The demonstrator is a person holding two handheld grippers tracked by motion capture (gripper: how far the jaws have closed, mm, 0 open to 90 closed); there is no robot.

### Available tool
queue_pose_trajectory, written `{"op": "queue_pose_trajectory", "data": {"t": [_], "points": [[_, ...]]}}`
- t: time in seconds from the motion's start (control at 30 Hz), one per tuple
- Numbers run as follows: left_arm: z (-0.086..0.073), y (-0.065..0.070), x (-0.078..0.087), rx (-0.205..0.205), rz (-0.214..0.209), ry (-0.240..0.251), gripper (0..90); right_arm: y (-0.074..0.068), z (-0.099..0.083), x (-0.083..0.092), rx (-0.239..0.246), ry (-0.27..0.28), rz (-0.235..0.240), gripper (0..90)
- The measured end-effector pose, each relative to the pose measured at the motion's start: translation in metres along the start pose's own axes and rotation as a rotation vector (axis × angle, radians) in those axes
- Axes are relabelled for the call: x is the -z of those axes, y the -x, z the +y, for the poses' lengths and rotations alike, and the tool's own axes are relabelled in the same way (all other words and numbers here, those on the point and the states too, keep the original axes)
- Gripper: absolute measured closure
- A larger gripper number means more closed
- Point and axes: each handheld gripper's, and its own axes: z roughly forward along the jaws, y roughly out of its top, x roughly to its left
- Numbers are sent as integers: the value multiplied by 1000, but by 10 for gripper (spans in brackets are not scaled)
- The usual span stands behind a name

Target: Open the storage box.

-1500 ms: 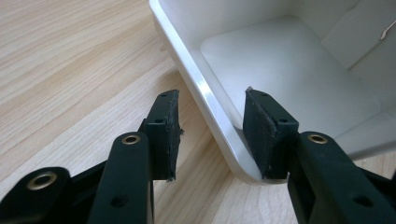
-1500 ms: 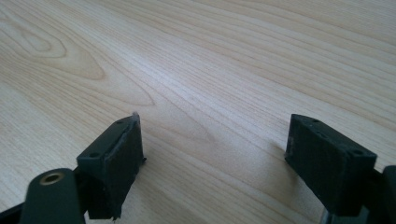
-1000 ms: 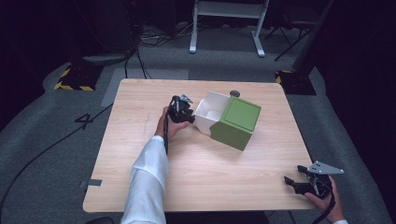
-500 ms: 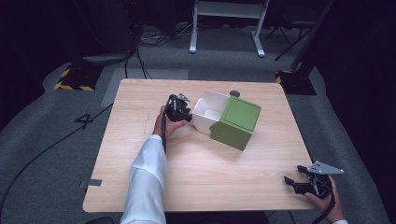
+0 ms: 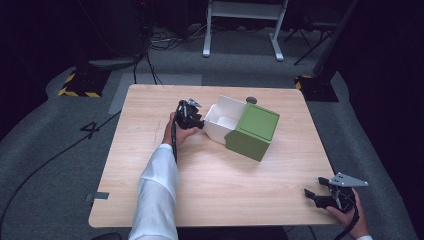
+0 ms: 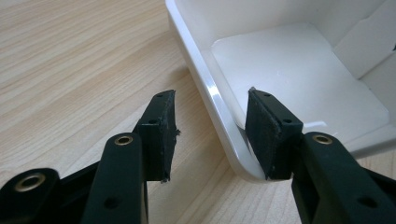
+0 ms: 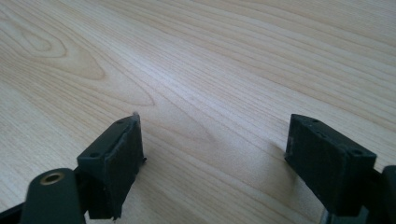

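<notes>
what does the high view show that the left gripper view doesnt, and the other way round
High view alone: the green lid beside the white box, the right gripper open at the table's near right corner, the white sleeve, and the floor. Left gripper view alone: the left gripper open astride the box's near wall, one jaw inside, one outside, and the bare box floor. Both: the white box and wooden table.

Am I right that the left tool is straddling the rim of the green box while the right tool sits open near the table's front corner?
Not quite: the left tool straddles the rim of the white tray, not the green box, as the left gripper view shows. One jaw is inside, one outside, still open. The right tool does sit open near the table's front corner.
</notes>
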Motion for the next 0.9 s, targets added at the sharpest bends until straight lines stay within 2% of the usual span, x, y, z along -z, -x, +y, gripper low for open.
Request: {"op": "queue_pose_trajectory", "data": {"t": [0.2,0.33,0.4,0.57,0.7,0.83,0.9], "points": [[2,-1,2,3,23,1,514,0,0,0,0,0,0,190],[4,0,5,3,57,13,498,0,0,0,0,0,0,190],[6,0,10,-10,75,17,491,0,0,0,-1,0,1,190],[9,-2,27,-6,104,34,461,0,0,0,0,0,0,190],[9,-5,41,-18,127,37,442,0,0,0,-1,0,1,190],[7,-6,52,-4,145,44,401,0,0,0,-1,0,1,190],[6,-6,56,-14,152,35,378,0,0,0,-2,0,2,190]]}}
